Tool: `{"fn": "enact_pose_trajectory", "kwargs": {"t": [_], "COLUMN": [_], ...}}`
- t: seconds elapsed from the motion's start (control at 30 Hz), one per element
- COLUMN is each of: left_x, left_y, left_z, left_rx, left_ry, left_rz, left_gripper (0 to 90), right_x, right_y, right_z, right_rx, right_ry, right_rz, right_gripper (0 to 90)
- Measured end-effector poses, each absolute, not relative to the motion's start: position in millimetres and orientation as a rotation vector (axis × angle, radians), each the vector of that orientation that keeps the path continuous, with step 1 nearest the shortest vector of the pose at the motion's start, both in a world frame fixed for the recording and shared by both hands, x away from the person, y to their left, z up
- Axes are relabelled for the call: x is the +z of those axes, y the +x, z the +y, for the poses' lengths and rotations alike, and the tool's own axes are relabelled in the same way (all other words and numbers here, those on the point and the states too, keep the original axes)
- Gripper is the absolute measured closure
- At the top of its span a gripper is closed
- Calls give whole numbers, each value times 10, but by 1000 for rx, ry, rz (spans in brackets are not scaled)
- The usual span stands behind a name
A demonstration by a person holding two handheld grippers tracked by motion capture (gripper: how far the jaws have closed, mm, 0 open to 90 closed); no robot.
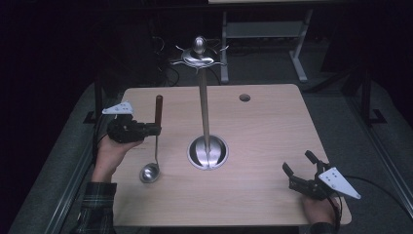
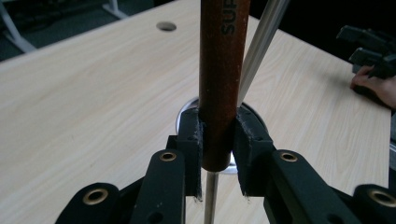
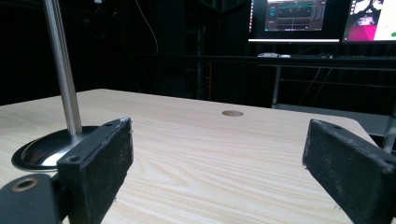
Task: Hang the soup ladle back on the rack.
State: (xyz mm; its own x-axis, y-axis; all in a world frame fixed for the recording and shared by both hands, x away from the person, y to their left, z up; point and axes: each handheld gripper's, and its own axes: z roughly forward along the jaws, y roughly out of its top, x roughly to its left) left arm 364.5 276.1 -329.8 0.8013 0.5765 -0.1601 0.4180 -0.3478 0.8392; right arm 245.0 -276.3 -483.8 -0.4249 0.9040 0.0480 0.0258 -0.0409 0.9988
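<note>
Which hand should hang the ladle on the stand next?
Left, probably: the left gripper is shut on the ladle handle beside the stand. The right gripper is open, holding nothing.

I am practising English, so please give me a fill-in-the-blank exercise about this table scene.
1. The left gripper is shut on the ladle by its brown ____.
2. The right gripper has its jaws ____.
3. The metal stand has a round ____ resting on the table.

Missing words: handle; open; base
</note>
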Motion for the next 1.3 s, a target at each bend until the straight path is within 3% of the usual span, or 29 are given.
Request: {"fn": "enact_pose_trajectory", "kwargs": {"t": [0.63, 1.3], "left_x": [-2900, -2494], "left_y": [3551, 3584], "left_z": [2698, 2651], "left_rx": [257, 230], "left_ry": [1880, 1820], "left_rz": [596, 498], "left_gripper": [740, 740], "right_x": [-4838, -4838], "right_y": [2449, 2448], "right_z": [-2762, -2761], "right_rx": [1555, 1555], "right_ry": [1016, 1015], "right_rz": [1517, 1518], "right_gripper": [79, 80]}}
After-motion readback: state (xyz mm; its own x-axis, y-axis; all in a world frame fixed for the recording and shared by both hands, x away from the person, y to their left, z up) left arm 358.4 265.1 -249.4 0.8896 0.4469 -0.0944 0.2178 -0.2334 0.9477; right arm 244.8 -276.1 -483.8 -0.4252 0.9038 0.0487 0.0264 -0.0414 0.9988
